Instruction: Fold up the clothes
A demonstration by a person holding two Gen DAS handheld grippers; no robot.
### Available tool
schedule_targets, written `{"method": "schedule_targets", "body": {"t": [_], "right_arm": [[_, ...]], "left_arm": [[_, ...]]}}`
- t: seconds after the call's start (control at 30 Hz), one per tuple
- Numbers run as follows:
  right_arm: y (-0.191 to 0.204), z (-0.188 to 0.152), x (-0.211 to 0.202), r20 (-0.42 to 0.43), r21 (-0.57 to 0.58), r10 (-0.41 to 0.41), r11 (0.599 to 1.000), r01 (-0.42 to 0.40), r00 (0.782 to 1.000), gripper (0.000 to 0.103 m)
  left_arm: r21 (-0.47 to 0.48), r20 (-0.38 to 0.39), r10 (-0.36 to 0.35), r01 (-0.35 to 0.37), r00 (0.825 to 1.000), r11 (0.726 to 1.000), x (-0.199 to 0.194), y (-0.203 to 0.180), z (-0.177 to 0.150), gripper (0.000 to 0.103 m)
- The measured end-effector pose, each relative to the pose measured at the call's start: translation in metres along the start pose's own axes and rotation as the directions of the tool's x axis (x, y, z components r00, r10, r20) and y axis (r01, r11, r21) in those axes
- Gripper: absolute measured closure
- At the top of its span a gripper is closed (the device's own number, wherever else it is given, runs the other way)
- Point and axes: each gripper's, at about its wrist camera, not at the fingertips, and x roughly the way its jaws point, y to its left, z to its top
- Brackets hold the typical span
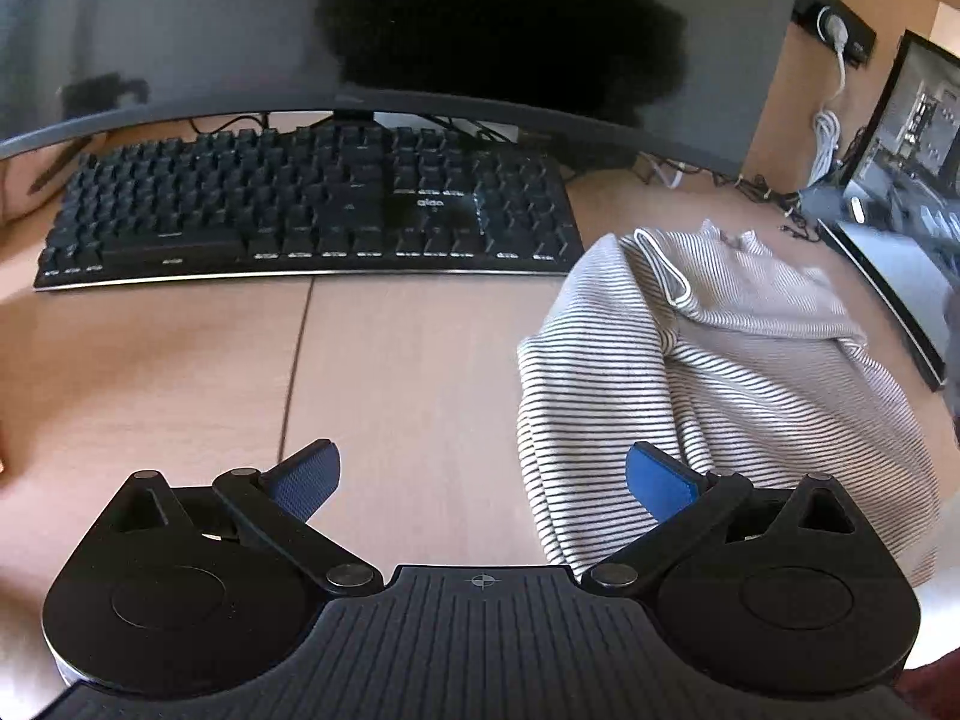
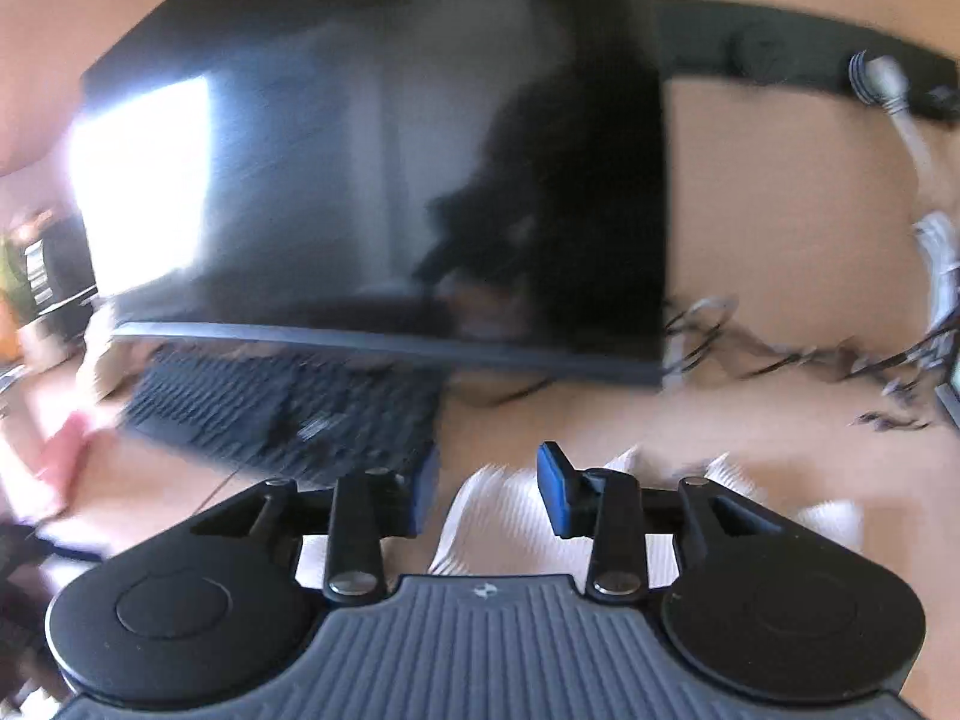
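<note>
A white garment with thin dark stripes (image 1: 738, 372) lies crumpled on the wooden desk (image 1: 414, 372), to the right in the left wrist view. My left gripper (image 1: 483, 477) is open wide, its right blue pad (image 1: 657, 480) over the garment's left edge and its left pad (image 1: 309, 474) over bare desk. Nothing is held between them. In the blurred right wrist view, my right gripper (image 2: 489, 495) is open above the same garment (image 2: 510, 516), with cloth showing between and below the fingers but not pinched.
A black keyboard (image 1: 312, 210) lies across the back of the desk under a dark monitor (image 1: 384, 24). A second screen (image 1: 900, 180) stands at the right. Cables (image 2: 810, 354) and a white plug lead run along the back wall.
</note>
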Motion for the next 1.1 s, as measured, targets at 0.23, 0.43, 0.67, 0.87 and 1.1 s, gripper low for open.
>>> {"method": "schedule_targets", "body": {"t": [0.23, 0.43, 0.67, 0.87, 1.1], "right_arm": [[0.063, -0.045, -0.006, -0.244, -0.126, 0.261, 0.946, -0.298, 0.934, 0.058], [0.106, -0.097, 0.028, -0.394, -0.35, 0.187, 0.875, -0.335, 0.9, 0.059], [0.099, -0.036, -0.002, -0.076, -0.607, 0.064, 0.789, -0.097, 0.995, 0.099], [0.041, 0.056, -0.056, 0.269, -0.654, -0.106, 0.709, 0.263, 0.957, 0.099], [-0.033, 0.063, -0.067, 0.241, -0.65, -0.222, 0.686, 0.327, 0.945, 0.099]], "left_arm": [[0.044, 0.03, 0.02, -0.021, 0.999, 0.999, -0.005, 0.0, 0.004, 0.0], [-0.009, 0.075, 0.044, -0.043, 0.996, 0.999, -0.022, 0.003, 0.006, 0.0], [-0.08, 0.085, 0.018, -0.011, 0.996, 0.997, -0.027, -0.001, 0.009, 0.0], [-0.051, 0.095, -0.055, 0.06, 0.994, 0.997, -0.014, -0.042, 0.017, 0.0], [-0.045, 0.092, -0.15, 0.154, 0.984, 0.987, 0.013, -0.103, 0.021, 0.0]]}}
